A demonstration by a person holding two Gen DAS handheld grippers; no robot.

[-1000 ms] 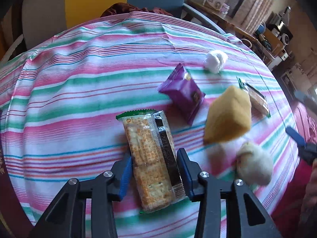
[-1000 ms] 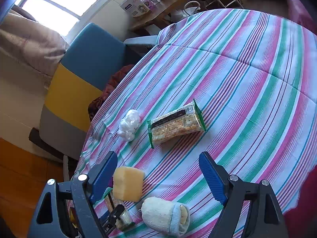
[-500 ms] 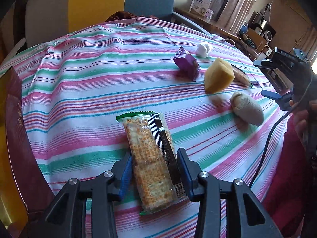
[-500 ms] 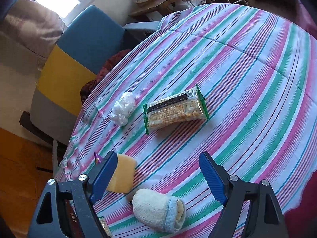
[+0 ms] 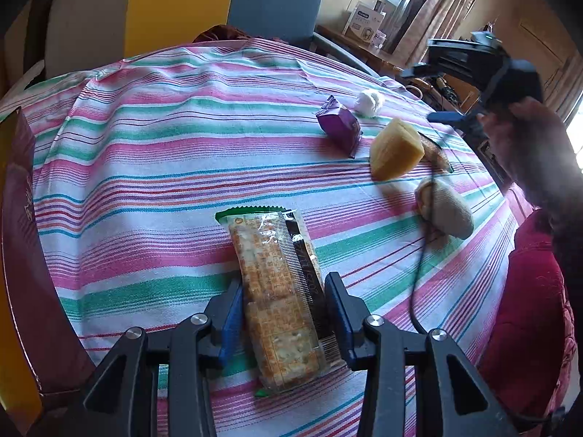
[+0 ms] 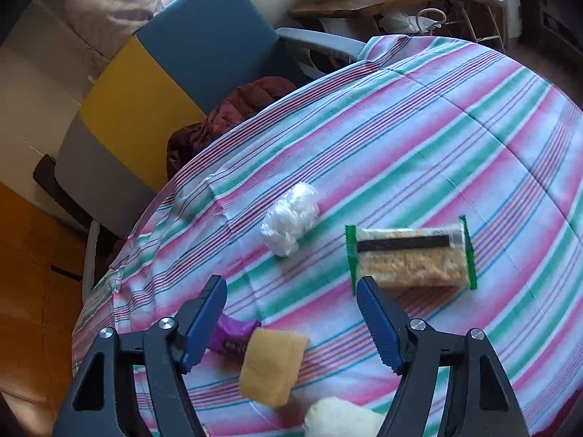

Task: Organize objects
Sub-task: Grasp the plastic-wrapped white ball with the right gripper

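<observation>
While the round table [image 5: 153,167] under its pink, green and white striped cloth fills both views, a dark maroon box [image 5: 22,240] stands at its near left edge in the left wrist view, and a blue, yellow and grey armchair [image 6: 153,83] sits beyond the far side.

Next in size, the left hand-held gripper [image 5: 282,313] pinches the clear, green-edged cracker packet [image 5: 280,291] across its width, both blue pads pressed on its sides; the packet rests lengthwise on the cloth. A second or so back this packet sat closer to the other items, so it has been carried away from them toward the box side, which I judge to be its sorting spot.

Over on the right, the right hand-held gripper [image 6: 291,327] hangs above the cluster with jaws spread and nothing between them; they have just been closing partway. Its view has shifted from the rolled cream sock [image 6: 339,418] toward the yellow sponge block [image 6: 271,367], which now lies just below the gap, with the purple foil snack pouch [image 6: 233,338] just to its left. That suggests the sponge is the next pick.

Farther off lie a second cracker packet [image 6: 410,258] and a crumpled white plastic wad [image 6: 289,222].
</observation>
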